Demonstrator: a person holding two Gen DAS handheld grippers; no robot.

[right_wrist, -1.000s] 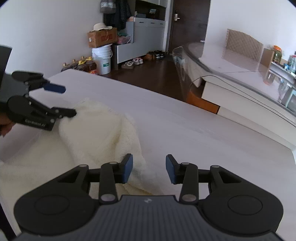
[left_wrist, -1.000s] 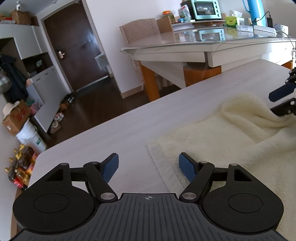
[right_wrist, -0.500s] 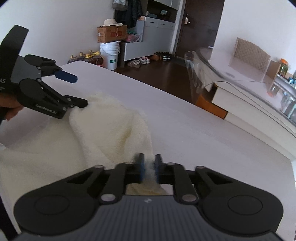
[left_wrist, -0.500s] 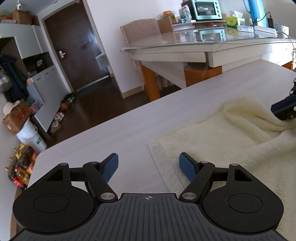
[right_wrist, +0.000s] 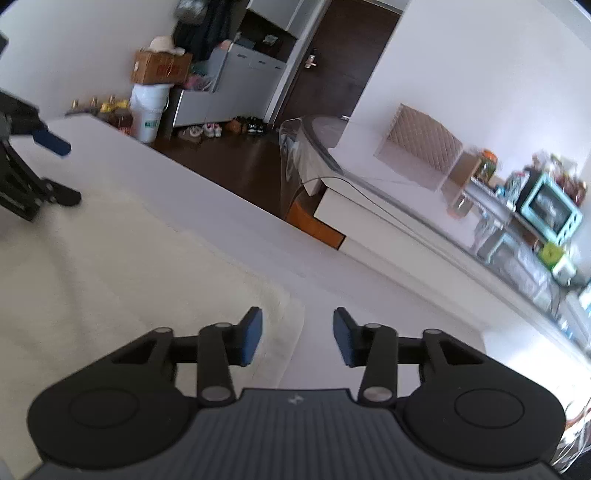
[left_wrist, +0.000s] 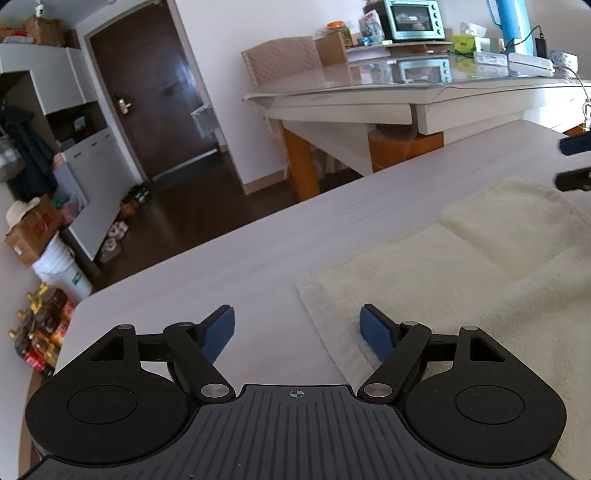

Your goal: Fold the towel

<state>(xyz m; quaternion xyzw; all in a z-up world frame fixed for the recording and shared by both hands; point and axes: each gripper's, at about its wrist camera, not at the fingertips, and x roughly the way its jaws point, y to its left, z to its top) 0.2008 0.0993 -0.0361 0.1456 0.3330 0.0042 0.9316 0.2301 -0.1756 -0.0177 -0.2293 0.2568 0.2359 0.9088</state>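
Note:
A cream fluffy towel [left_wrist: 480, 266] lies flat on the pale wooden table [left_wrist: 258, 258], with one layer folded over another. My left gripper [left_wrist: 297, 330] is open and empty, straddling the towel's near left corner. My right gripper [right_wrist: 297, 338] is open and empty over the towel's [right_wrist: 129, 266] right edge. The right gripper's fingers [left_wrist: 576, 144] show at the right edge of the left wrist view. The left gripper's fingers [right_wrist: 51, 142] show at the left edge of the right wrist view.
A glass-topped table [left_wrist: 388, 96] with a teal toaster oven [left_wrist: 413, 18] stands beyond the work table. A dark door [left_wrist: 147, 92], a white bucket [left_wrist: 59, 273] and bottles [left_wrist: 37, 332] are on the floor side. The table's far edge [right_wrist: 229, 192] runs close to the towel.
The right gripper shut on the raised towel fold, laid it down flat and opened. The towel now lies flat. The left gripper stayed open in place.

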